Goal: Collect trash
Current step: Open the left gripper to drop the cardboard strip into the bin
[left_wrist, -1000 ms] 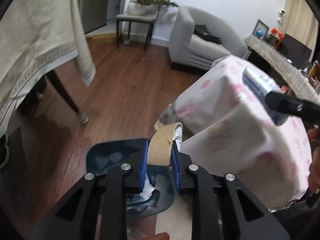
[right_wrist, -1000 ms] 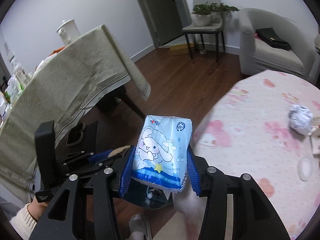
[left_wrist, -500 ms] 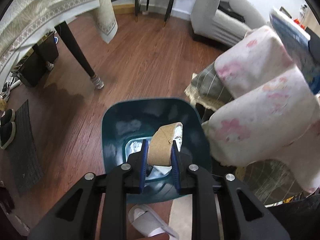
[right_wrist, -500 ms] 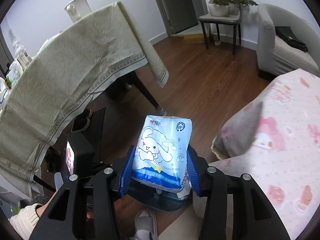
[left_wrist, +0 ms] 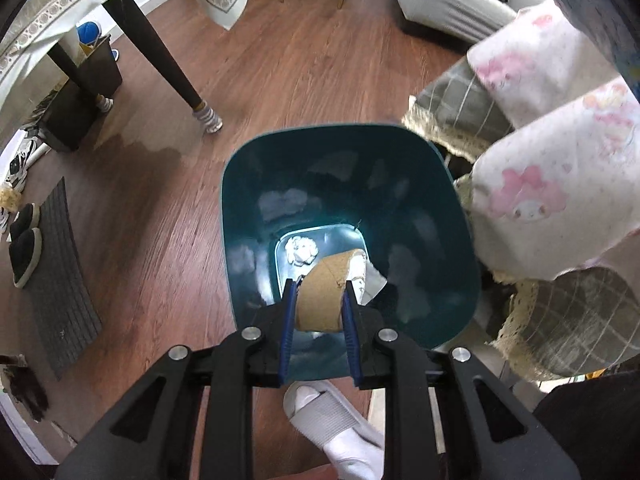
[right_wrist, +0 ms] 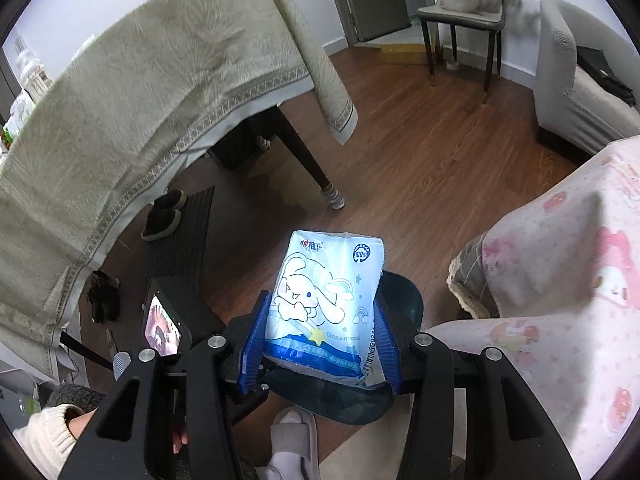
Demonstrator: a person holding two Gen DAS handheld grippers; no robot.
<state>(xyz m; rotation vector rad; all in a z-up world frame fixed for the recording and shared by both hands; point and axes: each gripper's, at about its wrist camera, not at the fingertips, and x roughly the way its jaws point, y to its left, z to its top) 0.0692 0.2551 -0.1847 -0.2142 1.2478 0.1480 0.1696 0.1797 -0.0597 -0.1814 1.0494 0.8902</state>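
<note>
My left gripper (left_wrist: 318, 292) is shut on a squashed brown cardboard tube (left_wrist: 324, 296) and holds it over the open mouth of a dark teal trash bin (left_wrist: 248, 200) on the wooden floor. A crumpled white paper ball (left_wrist: 300, 250) lies at the bin's bottom. My right gripper (right_wrist: 320, 320) is shut on a blue and white tissue pack with a cartoon rabbit (right_wrist: 326, 300), held above the same bin (right_wrist: 404, 300), whose rim shows behind the pack.
A table draped in pink cartoon cloth (left_wrist: 560, 152) stands right of the bin. A dining table with beige cloth (right_wrist: 140, 112) and dark legs (left_wrist: 160, 52) stands to the left. A foot in a grey slipper (left_wrist: 332, 420) is near the bin. Slippers (left_wrist: 24, 248) lie on a mat.
My left gripper has tilted down and come closer over the bin with the tube. My right gripper has moved left and down with the tissue pack, above the bin.
</note>
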